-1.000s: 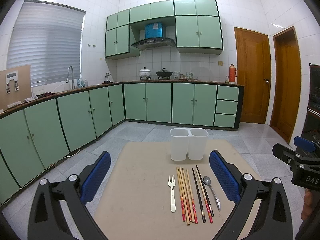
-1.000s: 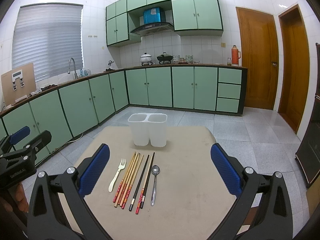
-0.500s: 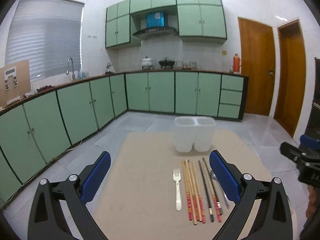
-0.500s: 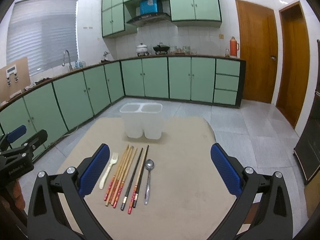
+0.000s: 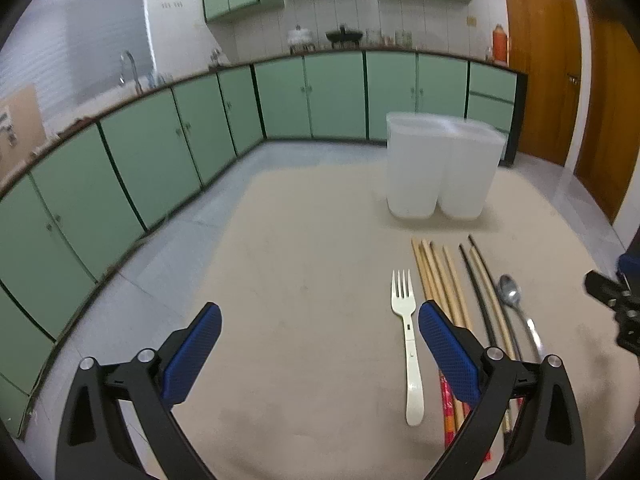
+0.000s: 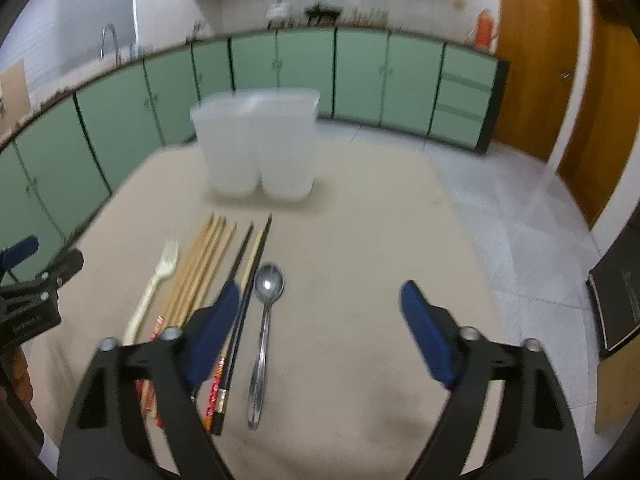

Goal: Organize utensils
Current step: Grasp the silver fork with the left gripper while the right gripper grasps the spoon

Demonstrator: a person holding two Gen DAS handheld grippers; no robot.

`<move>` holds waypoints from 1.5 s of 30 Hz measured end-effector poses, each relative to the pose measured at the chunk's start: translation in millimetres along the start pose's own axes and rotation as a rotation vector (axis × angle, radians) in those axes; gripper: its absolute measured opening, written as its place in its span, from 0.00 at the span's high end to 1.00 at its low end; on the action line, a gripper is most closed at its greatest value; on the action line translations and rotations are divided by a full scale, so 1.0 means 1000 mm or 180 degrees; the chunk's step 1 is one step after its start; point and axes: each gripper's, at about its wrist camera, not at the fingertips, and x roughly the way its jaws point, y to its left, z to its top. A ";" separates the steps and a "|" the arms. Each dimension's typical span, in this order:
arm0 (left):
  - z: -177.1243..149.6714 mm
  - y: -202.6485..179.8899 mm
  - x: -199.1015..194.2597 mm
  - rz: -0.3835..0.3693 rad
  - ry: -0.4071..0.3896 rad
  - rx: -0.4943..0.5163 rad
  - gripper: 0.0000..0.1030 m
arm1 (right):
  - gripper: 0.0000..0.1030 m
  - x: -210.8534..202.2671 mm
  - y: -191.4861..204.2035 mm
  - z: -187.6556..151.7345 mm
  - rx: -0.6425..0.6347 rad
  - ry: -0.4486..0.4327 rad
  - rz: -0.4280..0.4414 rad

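Both tools, L (image 5: 320,344) & R (image 6: 320,320), wide open, empty, angled down over utensils.

We see a beige table (image 5: 304,264) under a translucent white holder (image 5: 440,168), a cream fork (image 5: 408,332), tan chopsticks (image 5: 436,276) with red-orange patterned ends, black chopsticks (image 6: 244,292) and a shiny silver spoon (image 6: 266,312). We have blue, dimple-textured pads (image 5: 192,350) on black gripper frames, pale green cabinets (image 5: 160,152) with dark trim, and orange-brown doors (image 5: 536,80).
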 end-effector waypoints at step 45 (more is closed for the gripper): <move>0.022 -0.022 0.108 -0.0170 0.0757 0.0003 0.08 | 0.56 0.080 -0.001 0.025 -0.0062 0.0790 0.0302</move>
